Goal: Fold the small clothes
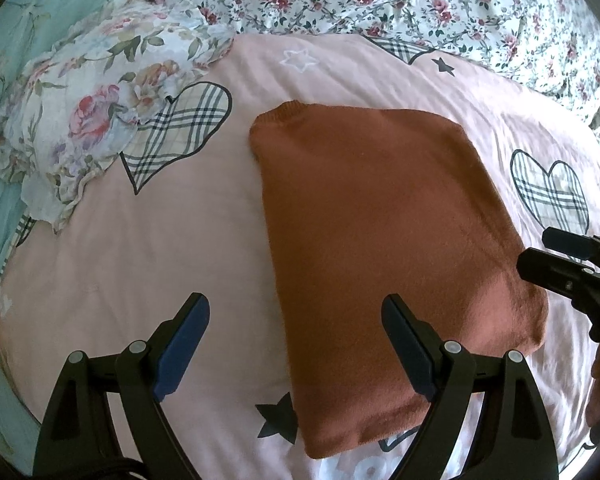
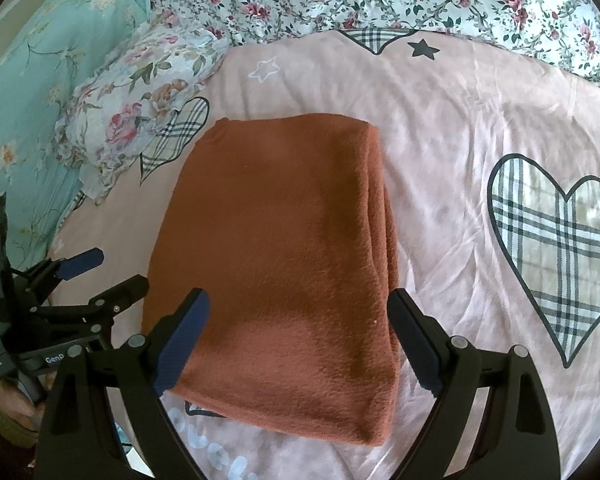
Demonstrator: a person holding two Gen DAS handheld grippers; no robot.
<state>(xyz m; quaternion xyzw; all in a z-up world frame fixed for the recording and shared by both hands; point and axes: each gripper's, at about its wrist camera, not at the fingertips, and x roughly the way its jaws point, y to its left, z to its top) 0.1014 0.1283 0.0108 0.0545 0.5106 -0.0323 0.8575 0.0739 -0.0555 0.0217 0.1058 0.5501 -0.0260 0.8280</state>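
Hovering over the pink bedspread point(image 2: 440, 128), we have both tools released: the left gripper point(image 1: 296, 344) and the right gripper point(image 2: 298, 340) stand wide apart and hold nothing. The rust-orange knit garment point(image 2: 276, 248) lies folded into a thick rectangle near the middle of the bedspread, its near edge just below our fingers, well clear of the floral pillow point(image 2: 140, 92) toward the far left corner. We judge it soft, light and floppy; pinching both near corners through all layers should keep the stack together.
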